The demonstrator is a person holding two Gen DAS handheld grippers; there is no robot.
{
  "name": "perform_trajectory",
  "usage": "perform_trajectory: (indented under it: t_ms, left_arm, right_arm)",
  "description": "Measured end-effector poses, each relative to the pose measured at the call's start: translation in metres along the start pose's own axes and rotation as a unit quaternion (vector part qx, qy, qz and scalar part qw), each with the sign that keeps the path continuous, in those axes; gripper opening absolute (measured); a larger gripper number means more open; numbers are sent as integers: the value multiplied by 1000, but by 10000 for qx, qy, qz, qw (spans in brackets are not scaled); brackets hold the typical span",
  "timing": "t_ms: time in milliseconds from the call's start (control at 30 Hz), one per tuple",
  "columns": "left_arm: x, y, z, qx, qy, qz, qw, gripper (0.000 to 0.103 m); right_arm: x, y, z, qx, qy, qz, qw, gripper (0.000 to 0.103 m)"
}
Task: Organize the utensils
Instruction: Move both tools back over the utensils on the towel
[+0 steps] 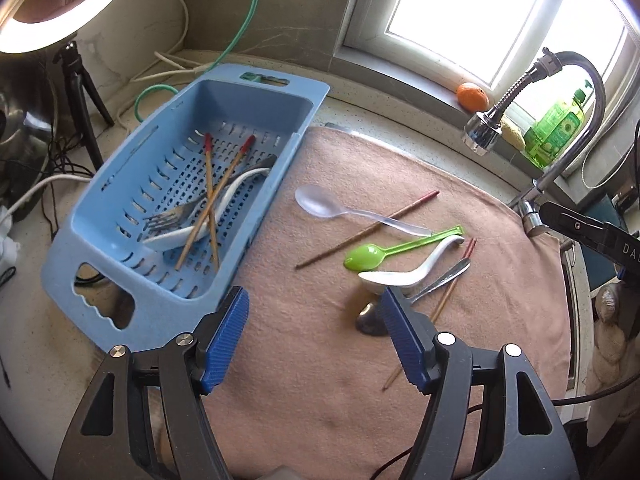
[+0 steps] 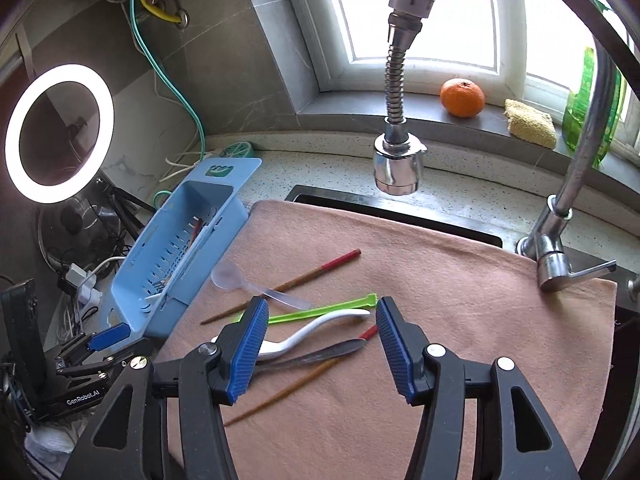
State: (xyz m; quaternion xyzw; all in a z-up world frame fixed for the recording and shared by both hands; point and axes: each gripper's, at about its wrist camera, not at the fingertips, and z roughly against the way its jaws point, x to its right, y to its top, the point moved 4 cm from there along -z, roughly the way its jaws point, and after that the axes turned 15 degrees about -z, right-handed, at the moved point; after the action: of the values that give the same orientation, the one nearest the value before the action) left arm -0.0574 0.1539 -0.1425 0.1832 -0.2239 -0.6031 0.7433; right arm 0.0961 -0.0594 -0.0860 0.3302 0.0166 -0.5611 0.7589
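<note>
Partly hidden metal spoon (image 1: 370, 318) bowl

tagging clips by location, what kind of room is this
Most likely a home kitchen, at the sink by a window: a faucet arches over a towel spread across the sink, a blue drainer basket holds utensils, and a sponge sits on the sill.

Basket (image 1: 120, 184) showing pale blue, slotted floor; towel (image 1: 312, 360) reading dusty pink; surface (image 2: 320, 160) showing speckled off-white; spoons lying clear (image 1: 316, 200), lime green (image 1: 362, 258) and white (image 1: 392, 276); chopsticks (image 1: 368, 229) showing brown with red tips; both tools (image 1: 314, 320) (image 2: 318, 332) wearing ribbed blue pads on black; orange (image 2: 462, 97) sitting bright orange.
</note>
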Motion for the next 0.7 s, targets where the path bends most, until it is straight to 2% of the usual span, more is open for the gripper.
perform_trajectory:
  t_ms: [100,233,400,500,700]
  left_arm:
    - [18,-8,-3,-61,-41,-137,9999,69]
    - [46,-12,-4,-60,-153,-574,9982,68]
    - [65,-11,-8,-59,-370,-1093,9933,60]
    - [67,-6,-6,-104,-520,-1244,9908,56]
    - [62,18,16,159,-582,-1718,9833,49]
  right_arm:
    - [17,-9,4,-107,13,-104,9999,54]
    - [36,-20,4,-337,138,-398,9985,54]
    - [51,-31,1,-453,196,-674,9965,54]
    - [57,-32,2,-558,298,-1053,9924,53]
    - [55,-23,20,-206,301,-1238,9916,53]
